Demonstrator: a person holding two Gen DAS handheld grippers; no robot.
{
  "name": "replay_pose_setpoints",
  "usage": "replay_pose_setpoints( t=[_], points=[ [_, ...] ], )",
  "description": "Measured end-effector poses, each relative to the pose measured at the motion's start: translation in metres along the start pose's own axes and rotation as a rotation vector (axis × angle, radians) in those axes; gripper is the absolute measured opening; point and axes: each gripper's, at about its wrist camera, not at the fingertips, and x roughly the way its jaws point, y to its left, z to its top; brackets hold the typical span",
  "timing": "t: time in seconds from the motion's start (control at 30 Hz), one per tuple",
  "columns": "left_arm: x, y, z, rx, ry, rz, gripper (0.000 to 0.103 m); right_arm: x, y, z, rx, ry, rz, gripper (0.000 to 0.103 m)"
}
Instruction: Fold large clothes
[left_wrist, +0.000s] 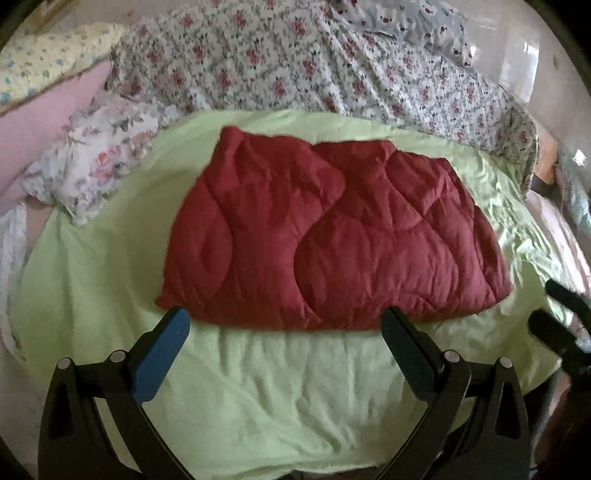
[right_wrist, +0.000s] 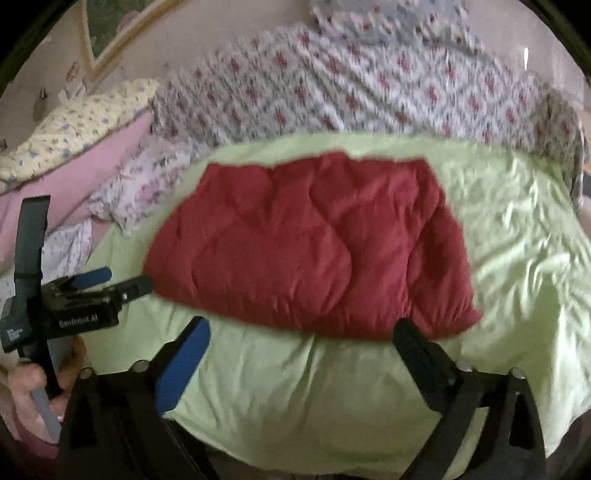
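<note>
A dark red quilted garment (left_wrist: 325, 236) lies folded into a rough rectangle on a light green sheet (left_wrist: 277, 398). In the left wrist view my left gripper (left_wrist: 286, 314) hovers at the fold's near edge, open, with nothing between its fingers. The right wrist view shows the same red garment (right_wrist: 306, 251), with my right gripper (right_wrist: 303, 326) open just before its near edge and holding nothing. My left gripper (right_wrist: 129, 278) also appears at the left of that view, held by a hand (right_wrist: 33, 380), beside the garment's left corner. The right gripper shows as dark shapes (left_wrist: 554, 317) at the right edge of the left wrist view.
A floral quilt (left_wrist: 314, 62) is bunched behind the green sheet. Floral, pink and yellow pillows (left_wrist: 92, 155) pile up at the left. A framed picture (right_wrist: 110, 26) hangs on the far wall. The bed's edge drops away at the right (left_wrist: 554, 206).
</note>
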Motion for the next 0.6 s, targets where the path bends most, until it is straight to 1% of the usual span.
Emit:
replay_pose_setpoints(
  t=[0.07,0.13,0.27,0.3,0.4,0.6],
  points=[
    [0.008,-0.002,0.001,0.016,0.007,0.036,0.103,0.006,0.001,0.005,-0.007,0.006,-0.015,0.103],
    [0.017,-0.003,0.001,0.023,0.027,0.047,0.103,0.020,-0.001,0.009,0.006,0.034,-0.021,0.103],
    [0.040,-0.012,0.000,0.074,0.054,0.134,0.103,0.047,-0.005,0.010,0.026,0.089,-0.031,0.103],
    [0.046,-0.013,0.000,0.082,0.063,0.142,0.103,0.053,-0.005,0.010,0.029,0.098,-0.031,0.103],
    [0.056,-0.016,0.001,0.080,0.092,0.122,0.103,0.069,-0.009,0.009,0.038,0.135,-0.032,0.103],
    [0.071,-0.021,0.005,0.091,0.135,0.123,0.103,0.086,-0.016,0.010,0.045,0.183,-0.029,0.103]
  ],
)
